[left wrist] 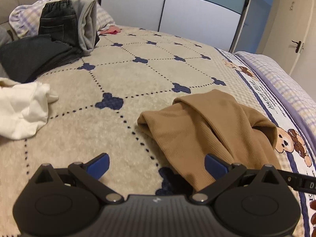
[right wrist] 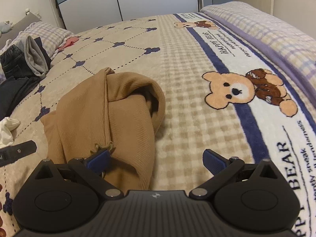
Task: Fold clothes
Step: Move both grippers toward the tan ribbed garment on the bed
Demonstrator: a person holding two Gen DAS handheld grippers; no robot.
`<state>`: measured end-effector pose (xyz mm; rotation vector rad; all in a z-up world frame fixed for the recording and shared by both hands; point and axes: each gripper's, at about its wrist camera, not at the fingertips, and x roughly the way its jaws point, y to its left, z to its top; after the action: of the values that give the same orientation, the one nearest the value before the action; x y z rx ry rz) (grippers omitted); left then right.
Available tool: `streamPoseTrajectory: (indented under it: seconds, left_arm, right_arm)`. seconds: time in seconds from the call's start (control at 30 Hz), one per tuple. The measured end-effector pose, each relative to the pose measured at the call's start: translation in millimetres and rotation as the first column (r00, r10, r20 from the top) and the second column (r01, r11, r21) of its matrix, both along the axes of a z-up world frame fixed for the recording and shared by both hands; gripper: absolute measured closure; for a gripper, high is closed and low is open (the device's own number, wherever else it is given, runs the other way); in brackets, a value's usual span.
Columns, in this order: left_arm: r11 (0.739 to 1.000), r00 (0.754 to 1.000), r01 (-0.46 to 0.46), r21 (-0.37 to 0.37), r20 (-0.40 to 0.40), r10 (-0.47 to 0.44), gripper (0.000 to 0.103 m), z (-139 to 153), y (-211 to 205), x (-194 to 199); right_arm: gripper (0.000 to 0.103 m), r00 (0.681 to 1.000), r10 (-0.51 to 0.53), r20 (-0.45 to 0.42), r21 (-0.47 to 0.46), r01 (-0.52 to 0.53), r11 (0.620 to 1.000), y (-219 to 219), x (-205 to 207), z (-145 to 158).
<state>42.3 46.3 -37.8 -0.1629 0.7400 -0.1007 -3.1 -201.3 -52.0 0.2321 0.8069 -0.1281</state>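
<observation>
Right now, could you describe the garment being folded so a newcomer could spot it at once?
Start with the bed's beige blanket with navy bear shapes. Near its bear-printed border, just ahead of both open grippers, lies the tan ribbed garment, loosely bundled. It is the only brown piece; the white garment and dark pile lie farther off.

Soft, warm indoor light, strong fisheye bending in both wrist views

The bed blanket is evenly lit with faint shadows only, darkest inside the folds of the tan garment. The wardrobe doors show a pale sheen without hard glare. Straight lines bow near the frame edges, corners vignette to black, and the white cloth looks smeared and slightly overexposed.
</observation>
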Motion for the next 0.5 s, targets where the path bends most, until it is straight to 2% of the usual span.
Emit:
streamPoseTrajectory:
  seconds: [0.27,0.5]
  left_arm:
    - [0.998,0.998,0.036,-0.05,-0.051,-0.038,0.0,-11,5,17]
    - [0.997,0.996,0.074,-0.014,-0.038,-0.075,0.0,-11,0,19]
  right_arm:
    - [0.0,0.999,0.037,-0.03,-0.01,-0.038,0.999,7,20,-16]
    - [0.001,0.993,0.099,-0.068,-0.015,-0.101,0.995,14,38,-34]
